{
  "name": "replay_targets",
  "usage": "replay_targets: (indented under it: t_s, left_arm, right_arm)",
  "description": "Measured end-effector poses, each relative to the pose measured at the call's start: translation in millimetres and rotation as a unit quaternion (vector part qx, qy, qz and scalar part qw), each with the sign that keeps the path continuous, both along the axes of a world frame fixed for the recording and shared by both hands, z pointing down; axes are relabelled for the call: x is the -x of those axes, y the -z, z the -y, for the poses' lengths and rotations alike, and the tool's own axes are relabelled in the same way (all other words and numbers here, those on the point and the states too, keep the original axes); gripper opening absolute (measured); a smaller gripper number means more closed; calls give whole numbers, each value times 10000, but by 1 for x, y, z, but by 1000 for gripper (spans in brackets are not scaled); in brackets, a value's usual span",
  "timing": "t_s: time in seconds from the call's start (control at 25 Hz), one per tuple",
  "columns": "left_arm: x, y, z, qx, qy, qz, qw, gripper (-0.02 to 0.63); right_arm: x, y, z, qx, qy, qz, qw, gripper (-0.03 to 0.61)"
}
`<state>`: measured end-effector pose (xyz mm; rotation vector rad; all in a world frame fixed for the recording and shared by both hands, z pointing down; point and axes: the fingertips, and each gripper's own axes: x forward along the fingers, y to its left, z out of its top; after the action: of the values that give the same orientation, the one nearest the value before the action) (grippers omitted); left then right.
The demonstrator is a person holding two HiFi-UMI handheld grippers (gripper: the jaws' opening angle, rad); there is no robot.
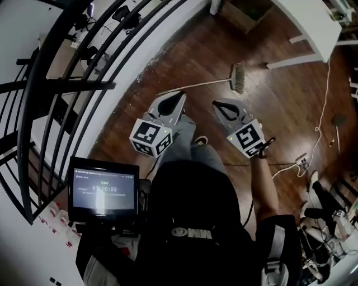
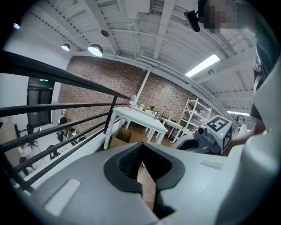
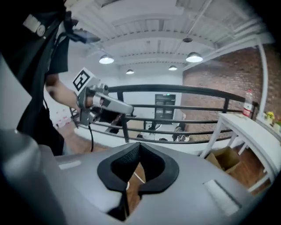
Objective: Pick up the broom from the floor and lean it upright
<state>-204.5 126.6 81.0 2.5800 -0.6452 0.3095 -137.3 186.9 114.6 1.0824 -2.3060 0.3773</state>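
Note:
The broom (image 1: 197, 85) lies flat on the wooden floor, its pale handle running left to the bristle head (image 1: 239, 77) at the right. My left gripper (image 1: 179, 95) hovers above the floor just on the near side of the handle's left part, jaws shut and empty. My right gripper (image 1: 217, 104) is held beside it, a little nearer than the bristle head, also shut with nothing in it. In the left gripper view the jaws (image 2: 141, 146) meet at the tips. The right gripper view shows its jaws (image 3: 139, 145) closed too.
A curved black railing (image 1: 84, 84) borders the floor on the left. A white table (image 1: 311, 28) and a cardboard box (image 1: 240, 12) stand beyond the broom. A white cable (image 1: 320, 120) and a power strip (image 1: 302, 161) lie on the floor at the right.

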Motion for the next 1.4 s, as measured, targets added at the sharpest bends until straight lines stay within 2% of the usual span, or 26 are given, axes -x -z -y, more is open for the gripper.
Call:
replay_targets:
  t_s: [0.16,0.24,0.36,0.4,0.44,0.52,0.6,0.68,0.72,0.76,0.8,0.96,1.12,1.4]
  left_arm:
    - [7,-11,30,-46,183,59,9998,14]
    - [16,-32,51,131,385,148,9991,14]
    - [32,-88,84,558,767,241,9952,14]
    - [36,-108,95,675,916,265,9932,14]
    - [38,-126,105,757,1058,285,9911,14]
    - [39,-159,118,774,1223,362,9888,14]
    - [40,-198,124,749,1341,536,9867,14]
    - [45,-245,124,1025,1590,617,9800,14]
    - [47,-269,124,1232,1716,614,9755,14]
    - [48,-292,124,1393,1797,630,9718,14]
    - [49,-313,125,1471,1821,693,9697,14]
    - [51,-379,127,1489,1771,958,9681,14]
    - [68,-433,124,1660,2048,993,9595,14]
    - [82,-522,118,1855,2174,1071,9523,14]
  right_arm:
    - [4,-50,22,372,998,-1034,9889,6]
    - [8,-87,40,691,1341,-1125,9821,79]
    - [7,-169,79,1150,1581,-1089,9746,94]
    - [5,-203,92,1278,1676,-1170,9705,110]
    - [1,-238,103,1396,1804,-1294,9650,152]
    - [-6,-311,116,1644,2092,-1608,9504,172]
    - [-17,-385,118,1981,2467,-2030,9266,174]
    - [-27,-451,110,2394,2884,-2439,8944,173]
    - [-30,-484,104,2562,3019,-2547,8822,172]
    - [-31,-516,99,2656,3084,-2583,8761,172]
    - [-31,-540,100,2677,3084,-2570,8759,172]
    - [-21,-610,113,2413,2862,-2547,8916,172]
    - [-14,-669,110,2261,2937,-2772,8864,161]
    - [-14,-701,107,2123,2911,-2877,8874,153]
